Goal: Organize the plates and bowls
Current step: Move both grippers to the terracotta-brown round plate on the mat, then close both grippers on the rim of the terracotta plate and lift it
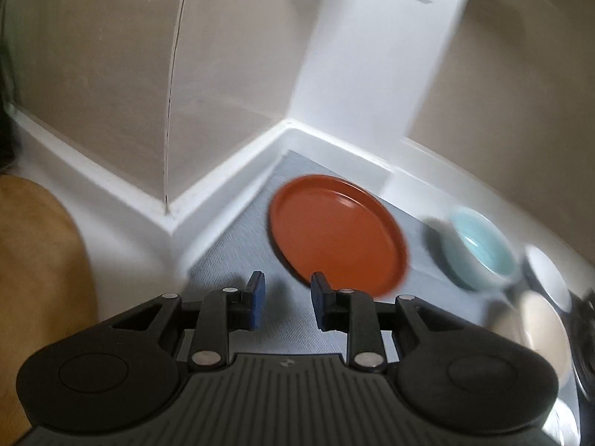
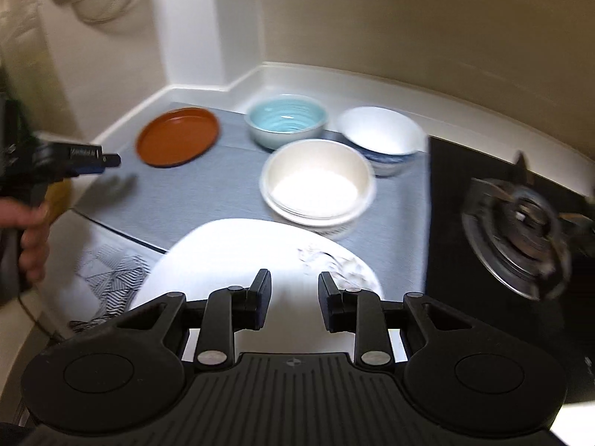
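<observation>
Orange-brown, the plate (image 1: 336, 234) lies flat on the grey mat (image 1: 230, 260) near the corner of the surface, just ahead of the left tool (image 1: 286, 290), whose jaws stand apart and empty. The right tool (image 2: 294, 290), also parted and holding nothing, hovers over a white plate (image 2: 230, 256), with three bowls (image 2: 318, 182) beyond.

White plate (image 2: 238, 256) partly hidden behind right gripper (image 2: 293, 297); stove burner (image 2: 520, 219) blurred.
</observation>
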`<action>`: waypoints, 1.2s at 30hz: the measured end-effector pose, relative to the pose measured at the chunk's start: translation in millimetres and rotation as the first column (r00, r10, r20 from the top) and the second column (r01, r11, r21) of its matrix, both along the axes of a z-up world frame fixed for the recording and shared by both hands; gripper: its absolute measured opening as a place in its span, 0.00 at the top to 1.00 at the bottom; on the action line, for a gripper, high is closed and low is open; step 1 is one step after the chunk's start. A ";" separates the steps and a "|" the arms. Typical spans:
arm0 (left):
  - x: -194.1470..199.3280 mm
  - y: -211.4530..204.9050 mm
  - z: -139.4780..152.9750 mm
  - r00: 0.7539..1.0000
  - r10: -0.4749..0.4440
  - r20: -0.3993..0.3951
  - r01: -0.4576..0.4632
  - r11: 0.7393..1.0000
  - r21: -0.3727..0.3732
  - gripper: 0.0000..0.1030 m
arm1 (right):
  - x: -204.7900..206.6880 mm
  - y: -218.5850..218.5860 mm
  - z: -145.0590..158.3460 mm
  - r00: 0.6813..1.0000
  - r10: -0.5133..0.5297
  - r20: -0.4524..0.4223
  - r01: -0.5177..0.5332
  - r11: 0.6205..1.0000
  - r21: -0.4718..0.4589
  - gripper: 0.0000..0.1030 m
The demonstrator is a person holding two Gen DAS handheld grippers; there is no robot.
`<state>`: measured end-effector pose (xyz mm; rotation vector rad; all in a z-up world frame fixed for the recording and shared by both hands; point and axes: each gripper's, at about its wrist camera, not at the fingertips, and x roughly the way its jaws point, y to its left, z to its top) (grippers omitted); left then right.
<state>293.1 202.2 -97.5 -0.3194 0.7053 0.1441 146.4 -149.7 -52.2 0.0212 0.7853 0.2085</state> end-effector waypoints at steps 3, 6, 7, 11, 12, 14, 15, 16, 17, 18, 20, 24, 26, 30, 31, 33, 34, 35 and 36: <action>25.6 13.3 -13.2 0.999 0.025 -0.027 -0.026 0.998 -0.051 0.71 | -8.2 2.8 2.6 0.999 -0.044 -0.014 0.044 0.999 -0.027 0.71; 43.1 18.8 -21.4 0.999 0.026 -0.035 -0.029 0.997 -0.078 0.71 | -10.9 7.8 4.5 0.997 -0.075 -0.026 0.074 0.997 -0.035 0.71; 45.9 19.2 -22.9 0.999 0.024 -0.039 -0.027 0.996 -0.079 0.71 | -10.3 11.0 5.9 0.996 -0.081 -0.029 0.080 0.996 -0.033 0.71; 45.2 22.9 -23.6 0.998 -0.006 -0.063 0.002 0.997 -0.073 0.89 | 0.8 27.3 14.1 0.997 -0.071 -0.012 0.071 0.997 -0.032 0.71; 40.9 24.1 -23.2 0.998 -0.015 -0.069 0.010 0.997 -0.071 0.89 | 4.5 32.6 16.4 0.998 -0.060 -0.005 0.060 0.998 -0.031 0.71; 25.7 26.2 -22.3 0.996 -0.030 -0.084 0.024 0.997 -0.077 0.90 | 14.4 43.6 20.5 0.999 -0.034 0.008 0.034 0.999 -0.026 0.71; 15.4 28.7 -21.5 0.995 -0.035 -0.095 0.027 0.996 -0.079 0.90 | 19.7 49.0 22.6 1.000 -0.022 0.012 0.022 1.000 -0.021 0.71; 3.4 31.8 -20.6 0.994 -0.038 -0.106 0.029 0.996 -0.088 0.90 | 24.9 55.1 24.8 1.000 -0.008 0.017 0.008 1.000 -0.012 0.71; -10.6 34.4 -19.6 0.992 -0.042 -0.118 0.031 0.995 -0.098 0.90 | 30.1 60.8 26.4 1.000 0.006 0.019 -0.006 1.000 -0.003 0.71; -25.5 37.1 -18.8 0.990 -0.048 -0.132 0.034 0.994 -0.106 0.90 | 35.8 67.2 27.2 1.000 0.020 0.018 -0.020 1.000 0.006 0.71; -57.1 41.4 -15.7 0.987 -0.060 -0.151 0.043 0.993 -0.114 0.90 | 47.2 80.4 27.5 0.999 0.053 0.009 -0.054 0.998 0.028 0.71; -110.1 47.7 -11.1 0.983 -0.067 -0.173 0.047 0.992 -0.113 0.90 | 66.1 118.1 23.1 0.989 0.150 -0.007 -0.149 0.988 0.034 0.71; -125.3 49.1 -10.2 0.985 -0.072 -0.160 0.054 0.992 -0.110 0.89 | 73.9 139.3 19.5 0.980 0.200 -0.022 -0.199 0.980 0.024 0.71; -134.0 52.8 -6.1 0.985 -0.066 -0.159 0.046 0.991 -0.123 0.89 | 88.4 178.4 7.0 0.962 0.268 -0.059 -0.269 0.963 -0.014 0.71; -134.3 52.2 -4.5 0.986 -0.064 -0.157 0.046 0.992 -0.115 0.89 | 90.6 186.4 3.0 0.959 0.276 -0.070 -0.278 0.960 -0.026 0.71; -130.7 52.1 -4.8 0.986 -0.064 -0.155 0.049 0.994 -0.100 0.89 | 96.3 197.6 -4.7 0.951 0.293 -0.093 -0.298 0.954 -0.036 0.71; -129.2 52.7 -5.3 0.986 -0.065 -0.155 0.050 0.994 -0.100 0.89 | 99.1 202.9 -7.9 0.948 0.299 -0.108 -0.305 0.951 -0.042 0.71; -127.3 53.2 -6.4 0.986 -0.066 -0.154 0.051 0.994 -0.097 0.89 | 102.5 206.8 -10.8 0.946 0.303 -0.119 -0.310 0.950 -0.047 0.71; -127.2 53.8 -6.6 0.986 -0.066 -0.155 0.052 0.994 -0.093 0.89 | 105.2 209.9 -13.4 0.945 0.304 -0.125 -0.312 0.949 -0.052 0.71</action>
